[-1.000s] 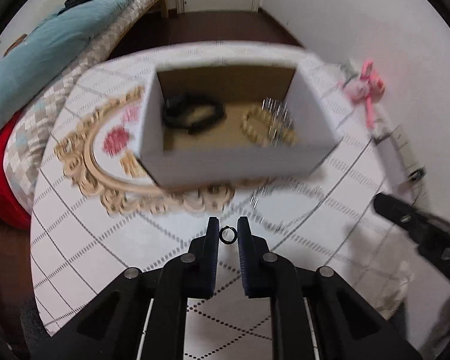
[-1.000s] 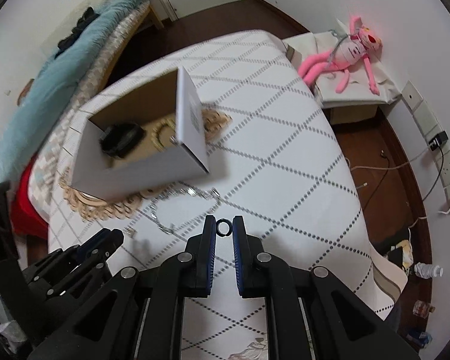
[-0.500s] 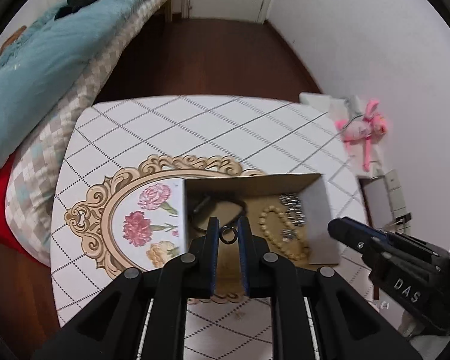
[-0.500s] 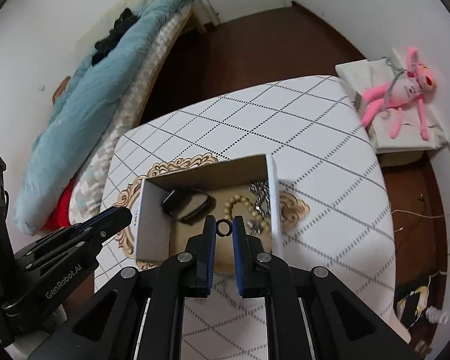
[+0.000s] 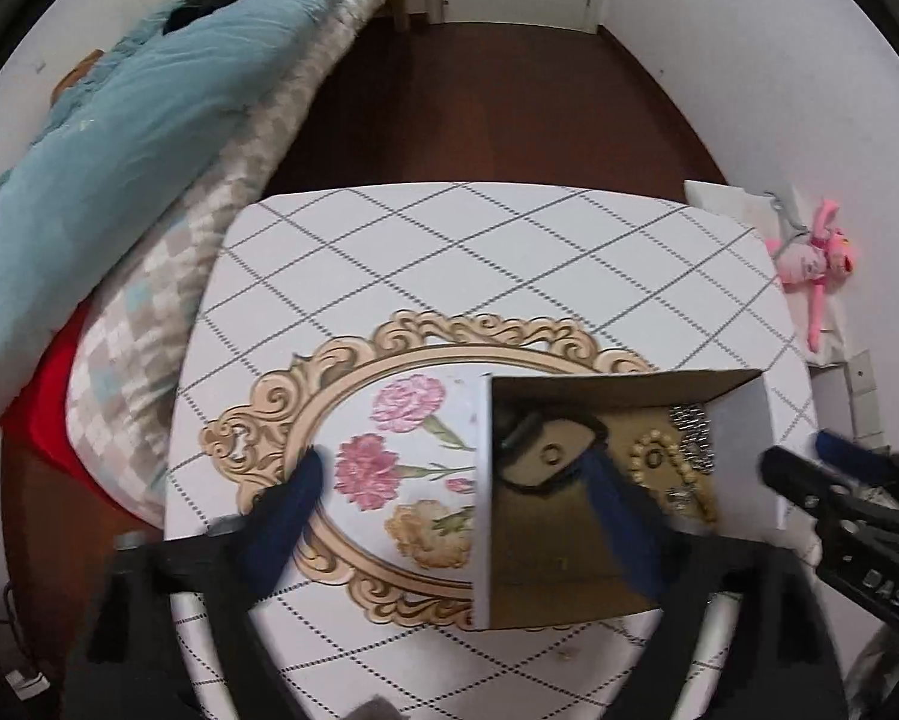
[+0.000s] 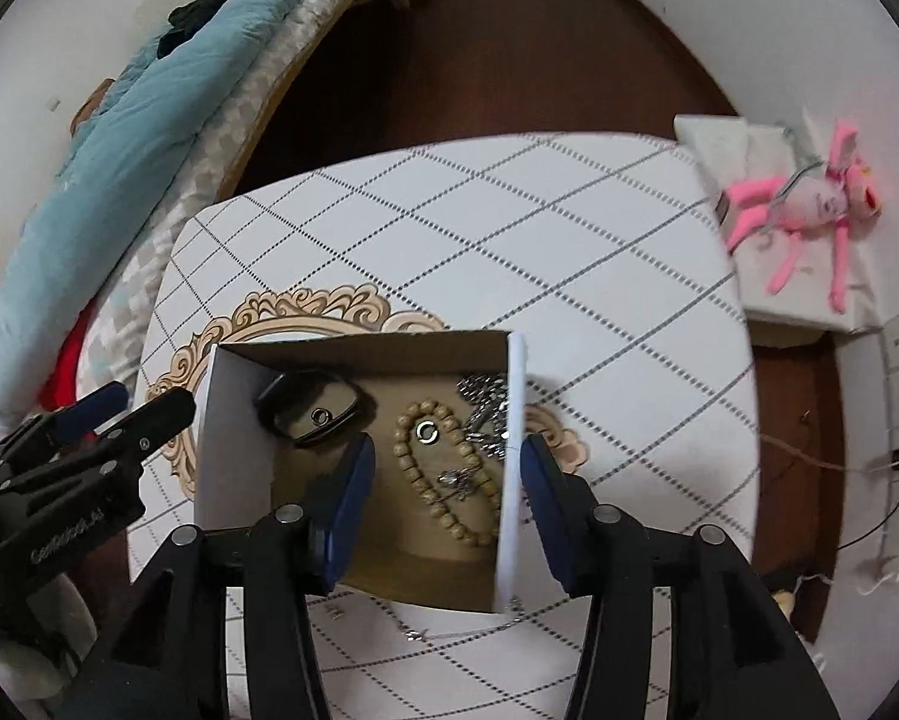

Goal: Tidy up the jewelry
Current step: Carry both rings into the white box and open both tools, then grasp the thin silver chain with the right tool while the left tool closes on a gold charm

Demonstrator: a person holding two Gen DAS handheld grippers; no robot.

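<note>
Both grippers above white cardboard box (image 6: 353,354) on quilted table (image 6: 509,228). Left gripper (image 5: 455,474) jaws wide, holding nothing, straddling box's left wall. Right gripper (image 6: 446,468) jaws wide, empty, straddling right wall. Inside box: small ring (image 6: 428,431) lying within bead bracelet (image 6: 443,480) loop, second ring (image 6: 319,417) inside black band (image 6: 305,414), silver chain (image 6: 485,414) at right wall.

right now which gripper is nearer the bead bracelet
Right. The right gripper is open directly over the bead bracelet in the box; the left gripper sits outside its left wall.
</note>
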